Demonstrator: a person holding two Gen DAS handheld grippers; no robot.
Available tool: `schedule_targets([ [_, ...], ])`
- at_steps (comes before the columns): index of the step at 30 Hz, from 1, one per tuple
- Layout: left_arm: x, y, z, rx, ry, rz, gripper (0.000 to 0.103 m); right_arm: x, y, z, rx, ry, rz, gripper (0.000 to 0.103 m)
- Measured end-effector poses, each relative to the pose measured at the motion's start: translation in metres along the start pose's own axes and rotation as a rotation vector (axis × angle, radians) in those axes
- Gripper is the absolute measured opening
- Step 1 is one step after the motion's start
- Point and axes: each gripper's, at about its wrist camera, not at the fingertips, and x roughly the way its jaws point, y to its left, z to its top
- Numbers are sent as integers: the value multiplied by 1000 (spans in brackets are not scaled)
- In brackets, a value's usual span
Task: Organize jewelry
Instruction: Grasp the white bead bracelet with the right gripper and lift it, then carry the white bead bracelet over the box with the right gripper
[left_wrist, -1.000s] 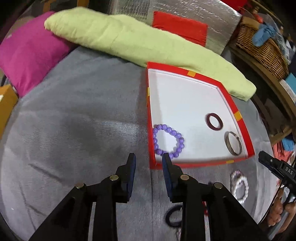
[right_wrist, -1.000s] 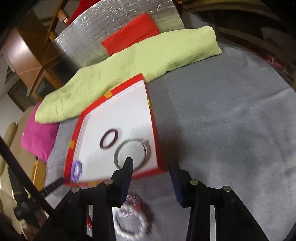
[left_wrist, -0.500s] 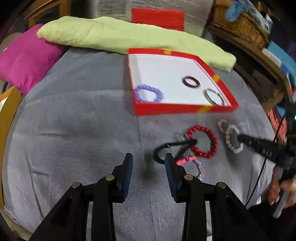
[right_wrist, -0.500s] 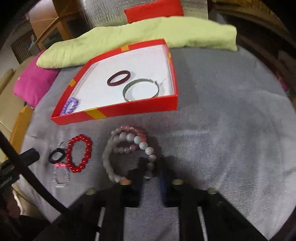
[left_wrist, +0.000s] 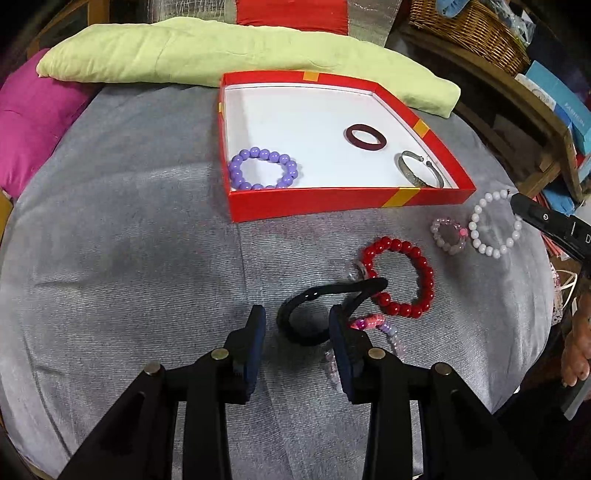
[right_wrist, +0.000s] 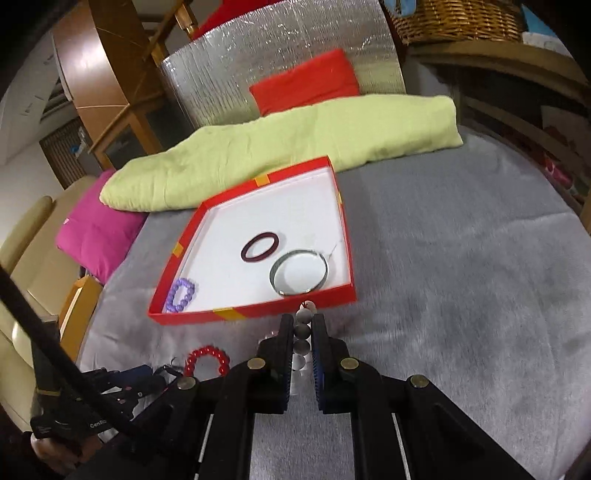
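Right hand-held gripper (right_wrist: 303, 332) clamps white beads (right_wrist: 302, 329) before box (right_wrist: 258, 311); left hand-held gripper (left_wrist: 297, 326) unclenched, straddling black band (left_wrist: 314, 295).

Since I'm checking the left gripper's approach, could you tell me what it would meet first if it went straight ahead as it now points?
Most likely the black bangle lying on the grey cloth, just ahead of the left gripper; depth is hard to judge.

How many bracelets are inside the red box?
3. In the red box: a purple bead bracelet at the near-left corner, a dark red bangle toward the middle-right, and a silver cuff at the near-right corner. None looks hidden.
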Motion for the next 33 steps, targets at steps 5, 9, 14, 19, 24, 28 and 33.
schedule_targets([
  [5,1,-5,-2,35,-3,16,8,3,3,-1,0,7,12,10],
  [9,-2,-9,-2,53,-25,38,6,3,5,-3,-9,6,22,10],
  [14,-22,-13,1,82,-113,110,5,6,9,-6,-15,17,48,10],
  [19,-39,-14,5,97,-180,191,5,7,22,-9,-46,25,91,10],
  [24,-50,-10,11,93,-226,240,5,9,34,-11,-74,32,113,10],
  [28,-56,-6,12,89,-241,265,5,12,40,-12,-82,40,130,10],
  [33,-58,-4,13,82,-247,281,5,13,45,-13,-92,45,145,10],
])
